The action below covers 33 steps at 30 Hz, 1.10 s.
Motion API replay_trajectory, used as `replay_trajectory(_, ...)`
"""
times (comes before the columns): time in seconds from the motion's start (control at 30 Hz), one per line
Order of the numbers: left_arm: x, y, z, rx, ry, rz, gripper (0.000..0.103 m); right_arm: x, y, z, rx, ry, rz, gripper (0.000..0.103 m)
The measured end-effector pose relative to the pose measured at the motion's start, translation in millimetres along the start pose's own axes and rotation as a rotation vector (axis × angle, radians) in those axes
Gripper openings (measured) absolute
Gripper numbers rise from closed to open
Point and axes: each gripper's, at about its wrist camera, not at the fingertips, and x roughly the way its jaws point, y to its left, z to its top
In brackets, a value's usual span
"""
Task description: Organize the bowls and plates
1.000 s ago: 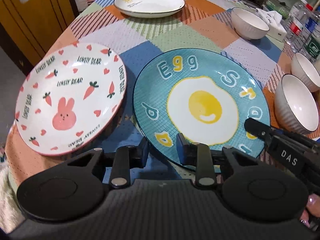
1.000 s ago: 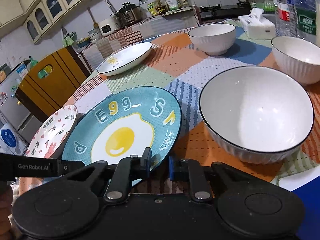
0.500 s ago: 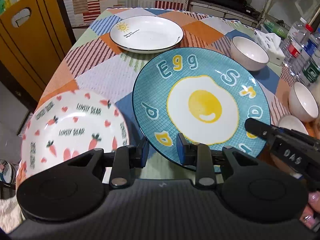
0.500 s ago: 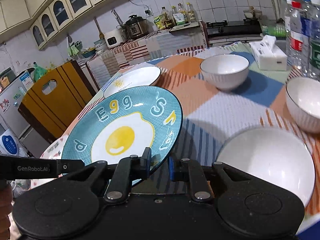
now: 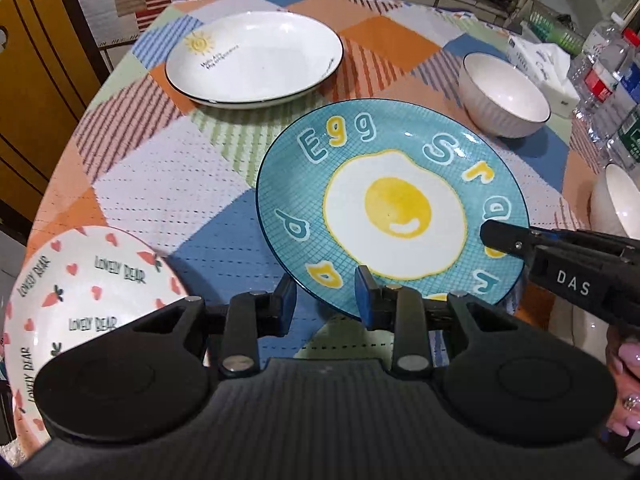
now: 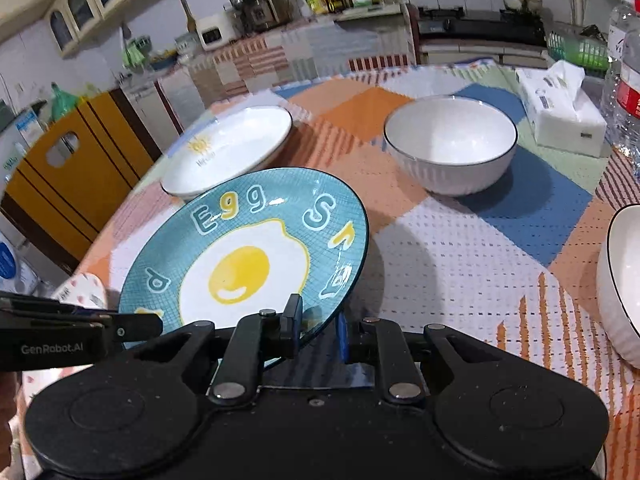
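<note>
Both hand-held grippers carried the blue egg plate (image 5: 394, 204) in the air above the patchwork-covered surface (image 5: 160, 184). The right hand-held gripper (image 6: 318, 326) was clamped on the plate's near rim. The left hand-held gripper (image 5: 325, 299) had the plate's edge between its fingers, but whether they pressed it could not be told. This looked like mid-transfer; next, the plate probably needed lowering level onto the white sun plate (image 5: 256, 58) ahead. The bunny plate (image 5: 80, 292) and a nearby white bowl (image 6: 622, 284) were cut off by the frame.
</note>
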Motion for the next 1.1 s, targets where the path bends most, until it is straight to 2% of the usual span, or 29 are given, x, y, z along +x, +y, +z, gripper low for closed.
replay_trajectory(0.17,9,0,0,-0.022,0.018,0.002,0.029,6,2,3,-0.036,0.046,-0.038,0.022)
replay_trajectory(0.23,10,0,0,-0.008,0.024,0.010,0.029,8,2,10,-0.013,0.099,-0.037,0.026)
replay_trajectory(0.33,15,4,0,-0.006,0.064,-0.017,0.029,17,5,15,0.000,0.188,-0.071,0.031)
replay_trajectory(0.4,9,6,-2,0.009,0.050,-0.019,0.030,20,6,15,-0.008,0.213,-0.097,0.032)
replay_trajectory(0.5,-14,8,-4,0.062,-0.002,-0.001,0.030,7,13,16,-0.046,0.181,-0.126,0.036)
replay_trajectory(0.6,-37,13,-4,0.103,-0.013,-0.008,0.031,-16,23,16,-0.104,0.113,-0.106,0.037)
replay_trajectory(0.7,-63,23,-3,0.157,-0.025,-0.008,0.037,-42,36,18,-0.137,0.060,-0.032,0.041)
replay_trajectory(0.77,-79,33,-3,0.174,-0.021,-0.006,0.049,-57,49,20,-0.165,0.026,0.023,0.046)
replay_trajectory(0.93,-119,64,-8,0.211,-0.011,0.022,0.053,-87,89,18,-0.284,-0.022,0.094,0.052)
replay_trajectory(1.1,-151,100,-16,0.189,-0.029,0.002,0.054,-107,119,17,-0.370,-0.040,0.176,0.054)
